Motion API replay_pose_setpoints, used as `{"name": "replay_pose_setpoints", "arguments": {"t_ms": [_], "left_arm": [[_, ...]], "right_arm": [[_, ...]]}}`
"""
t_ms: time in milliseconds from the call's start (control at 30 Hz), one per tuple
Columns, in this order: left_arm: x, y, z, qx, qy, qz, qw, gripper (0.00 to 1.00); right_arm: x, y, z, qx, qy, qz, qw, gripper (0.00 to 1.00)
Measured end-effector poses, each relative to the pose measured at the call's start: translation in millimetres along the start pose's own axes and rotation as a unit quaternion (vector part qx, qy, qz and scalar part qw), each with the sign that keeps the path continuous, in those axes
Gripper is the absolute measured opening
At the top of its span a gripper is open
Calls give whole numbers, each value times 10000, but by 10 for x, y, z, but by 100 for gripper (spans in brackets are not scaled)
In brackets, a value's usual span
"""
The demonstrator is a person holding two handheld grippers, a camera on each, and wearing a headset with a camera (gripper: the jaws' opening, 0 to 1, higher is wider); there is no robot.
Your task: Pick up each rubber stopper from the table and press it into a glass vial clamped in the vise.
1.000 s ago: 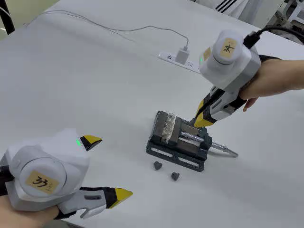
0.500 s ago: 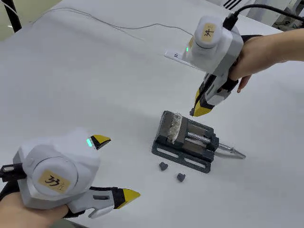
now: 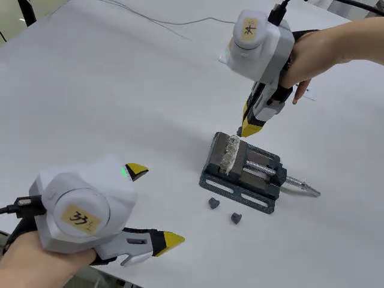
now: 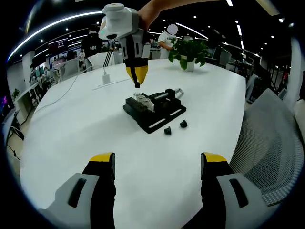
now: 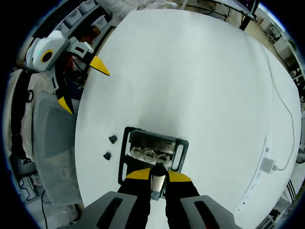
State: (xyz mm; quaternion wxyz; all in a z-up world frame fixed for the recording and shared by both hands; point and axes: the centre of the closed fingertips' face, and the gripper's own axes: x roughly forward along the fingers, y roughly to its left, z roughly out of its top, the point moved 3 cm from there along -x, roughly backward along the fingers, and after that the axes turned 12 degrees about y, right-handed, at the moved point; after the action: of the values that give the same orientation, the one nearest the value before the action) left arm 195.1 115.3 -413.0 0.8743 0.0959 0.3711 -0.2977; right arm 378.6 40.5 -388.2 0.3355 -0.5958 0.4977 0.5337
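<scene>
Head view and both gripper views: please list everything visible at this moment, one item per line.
Table: 1, white, under everything.
Vise: 1, dark grey, mid-table.
Glass vials: 3, clear, in a row between the vise's clamps.
Rubber stoppers: 2, dark grey, loose on the table beside the vise.
Held stopper: 1, dark, apparently pinched at the right gripper's tips.
Power strip with charger: 1, white, far side of the table.
Cable: 1, thin, running from the charger.
Potted plant: 1, green, far table edge.
Mesh chair: 1, grey, beside the table.
Left hand-held gripper: white with yellow tips, jaws wide apart.
Right hand-held gripper: same colours, above the vials.
</scene>
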Motion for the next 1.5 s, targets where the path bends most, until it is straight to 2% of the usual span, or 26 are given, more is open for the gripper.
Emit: {"name": "replay_pose_setpoints", "arguments": {"t_ms": [400, 567, 1200, 1500], "left_arm": [[35, 3, -10, -31, 5, -49, 10000, 71], [44, 17, -28, -56, 21, -51, 10000, 71], [97, -3, -69, -111, 77, -131, 9998, 70], [111, 3, -71, -139, 77, -142, 9998, 70]], "right_arm": [[73, -61, 38, 45, 81, 115, 9999, 6], [94, -35, 43, 57, 102, 174, 9998, 6], [162, -103, 44, 82, 191, 199, 9996, 6], [136, -17, 53, 391, 304, 301, 9983, 6]]}}
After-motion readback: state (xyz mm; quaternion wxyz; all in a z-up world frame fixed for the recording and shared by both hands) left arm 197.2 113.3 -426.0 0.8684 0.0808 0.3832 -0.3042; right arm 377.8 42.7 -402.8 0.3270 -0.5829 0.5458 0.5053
